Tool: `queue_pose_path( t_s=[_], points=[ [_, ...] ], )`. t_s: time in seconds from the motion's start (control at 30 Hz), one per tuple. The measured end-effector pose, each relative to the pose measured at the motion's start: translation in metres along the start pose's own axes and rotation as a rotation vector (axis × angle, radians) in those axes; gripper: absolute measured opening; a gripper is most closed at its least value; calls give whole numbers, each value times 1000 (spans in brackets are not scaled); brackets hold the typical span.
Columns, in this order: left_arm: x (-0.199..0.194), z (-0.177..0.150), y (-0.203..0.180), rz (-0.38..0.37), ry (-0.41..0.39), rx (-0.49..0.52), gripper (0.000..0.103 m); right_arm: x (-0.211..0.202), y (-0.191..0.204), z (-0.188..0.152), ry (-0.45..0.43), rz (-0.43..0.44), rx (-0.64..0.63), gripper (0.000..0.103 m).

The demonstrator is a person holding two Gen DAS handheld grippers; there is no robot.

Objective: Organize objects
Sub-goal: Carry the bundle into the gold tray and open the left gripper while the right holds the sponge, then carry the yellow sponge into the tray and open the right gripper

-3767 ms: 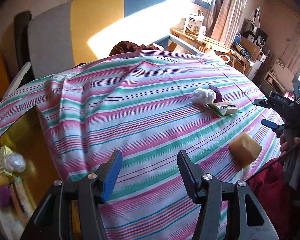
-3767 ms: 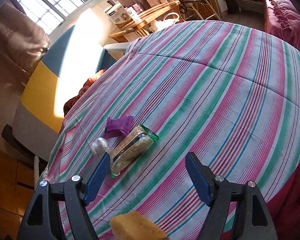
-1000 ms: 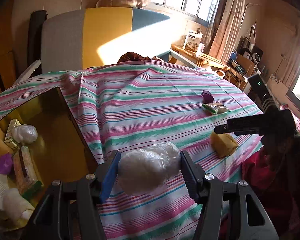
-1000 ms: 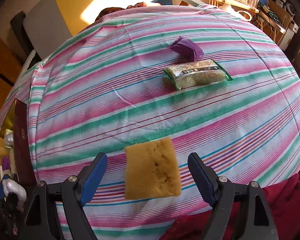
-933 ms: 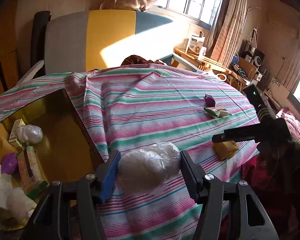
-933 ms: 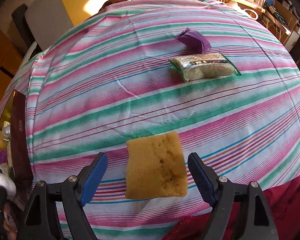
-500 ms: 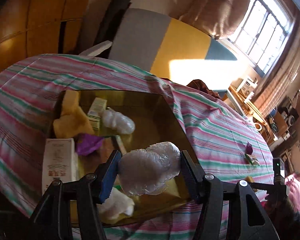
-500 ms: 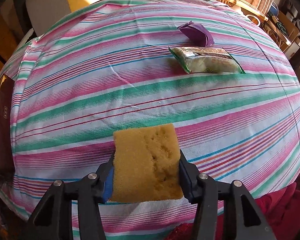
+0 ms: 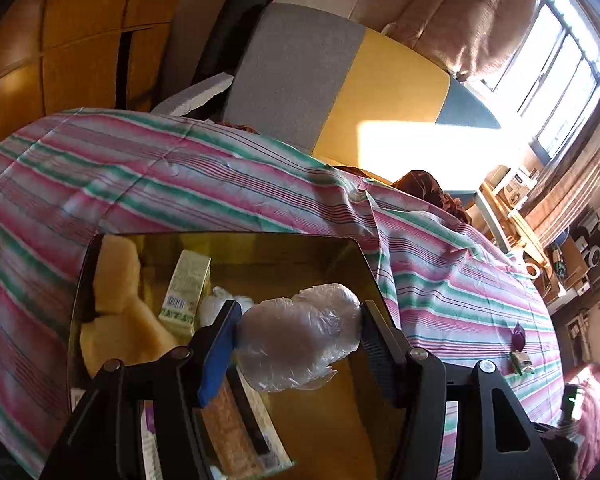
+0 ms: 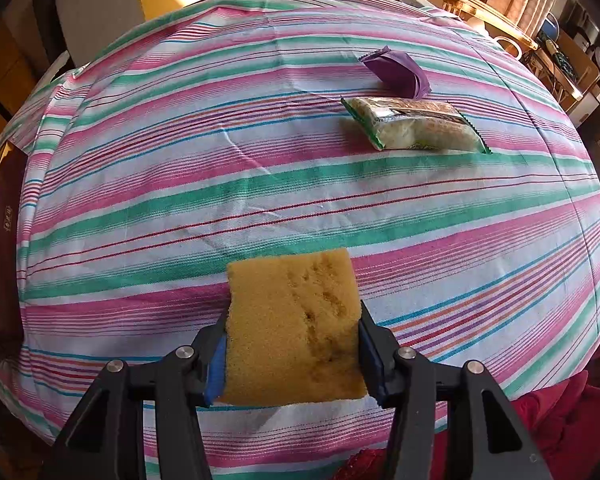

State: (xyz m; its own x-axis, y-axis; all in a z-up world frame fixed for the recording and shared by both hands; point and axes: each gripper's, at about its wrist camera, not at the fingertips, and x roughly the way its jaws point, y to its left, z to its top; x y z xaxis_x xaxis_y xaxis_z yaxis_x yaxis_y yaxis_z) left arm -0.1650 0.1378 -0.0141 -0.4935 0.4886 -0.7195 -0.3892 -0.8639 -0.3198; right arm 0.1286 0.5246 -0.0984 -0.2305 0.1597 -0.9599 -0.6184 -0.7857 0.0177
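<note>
- We find the left gripper [image 9: 298, 334] over the gold-lined box [image 9: 352, 256], which sits on the striped bedspread [image 9: 140, 184]; its fingers are closed on a plastic-wrapped bundle [image 9: 300, 336], held clear above the box floor.
- Inside the box, from the left, we note yellow sponges [image 9: 116, 312], a small green carton [image 9: 186, 292] and a second clear-wrapped item [image 9: 212, 308] partly hidden behind the blue pad; a flat biscuit-like pack [image 9: 228, 432] lies below the fingers.
- We judge the bundle light, soft and slippery in its film; loose wrap hangs from the lower edge, so the hold belongs across the bulk, not on the film.
- We judge the step in hand to be the release into the box; the free floor to the right of the bundle looks the fitting spot.
- In the right wrist view, the right gripper [image 10: 292, 344] has its fingers pressed on the side faces of a yellow sponge [image 10: 292, 320], near the close edge of the bedspread; we cannot tell whether it is lifted.
- We judge the sponge light, compressible and grippy; a mid-side hold suits it.
- Further right lie a purple wrapper [image 10: 396, 68] and, just beside it, a green-edged snack pack [image 10: 412, 128], both untouched; both probably light and crinkly.
</note>
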Motion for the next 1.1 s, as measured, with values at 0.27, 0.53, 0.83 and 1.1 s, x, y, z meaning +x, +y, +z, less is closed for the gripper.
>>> queue_pose_path(
  t_s=[0.27,0.53,0.83,1.1],
  points=[
    [59,22,-3,121,41,123,61,-1,-3,-2,-3,-2,-7,54],
    [100,24,6,227,95,175,67,-3,-9,-7,-6,-10,-17,54],
    [74,18,19,223,64,153,82,-6,-17,-10,-7,-11,-18,54],
    [30,21,31,201,-8,61,84,-8,-25,-13,-13,-18,-25,54]
  ],
)
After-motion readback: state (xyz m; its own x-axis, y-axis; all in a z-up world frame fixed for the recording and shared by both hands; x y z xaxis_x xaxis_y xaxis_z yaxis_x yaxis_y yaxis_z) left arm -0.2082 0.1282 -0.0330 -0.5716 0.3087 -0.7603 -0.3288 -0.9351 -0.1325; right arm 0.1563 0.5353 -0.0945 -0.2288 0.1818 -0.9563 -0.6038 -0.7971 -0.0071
